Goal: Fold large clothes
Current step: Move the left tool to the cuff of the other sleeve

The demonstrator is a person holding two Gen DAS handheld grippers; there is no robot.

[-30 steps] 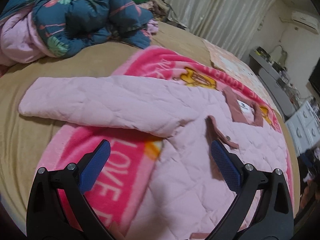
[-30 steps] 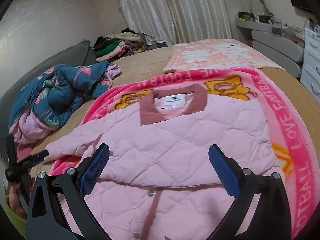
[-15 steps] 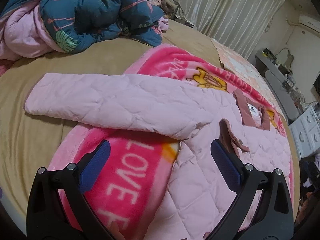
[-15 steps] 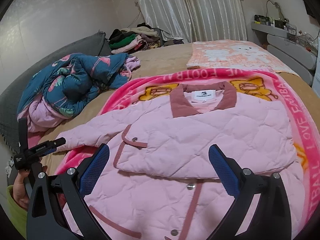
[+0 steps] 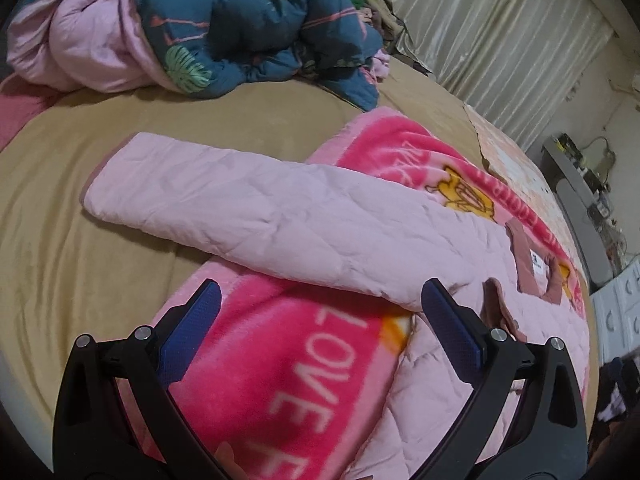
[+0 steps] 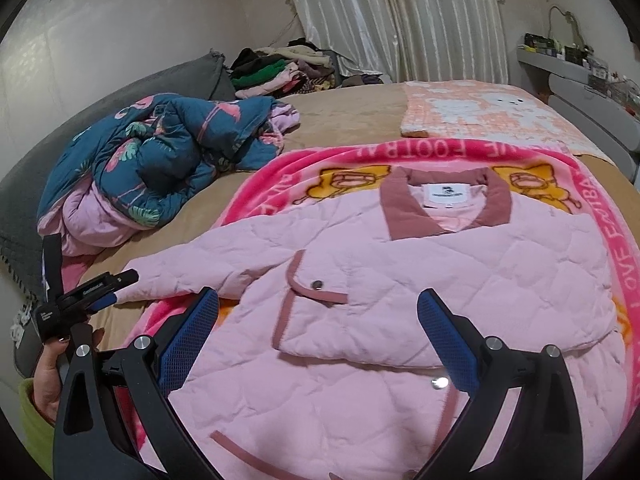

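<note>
You are holding the left gripper and right gripper spread wide, gripping nothing, above the pink quilted jacket lying just ahead of both. One sleeve appears folded across the chest; the outstretched sleeve, ahead of the left gripper, is awaiting its fold, so you are likely needing to pinch near its cuff.

Jacket hem cut off, shelf clutter perhaps electronics.

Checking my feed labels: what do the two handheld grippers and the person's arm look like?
Both the left gripper and right gripper have black, triangular-cutout fingers, silver bolts and textured blue pads. The left hand is bare, with a lime-green sleeve.
</note>
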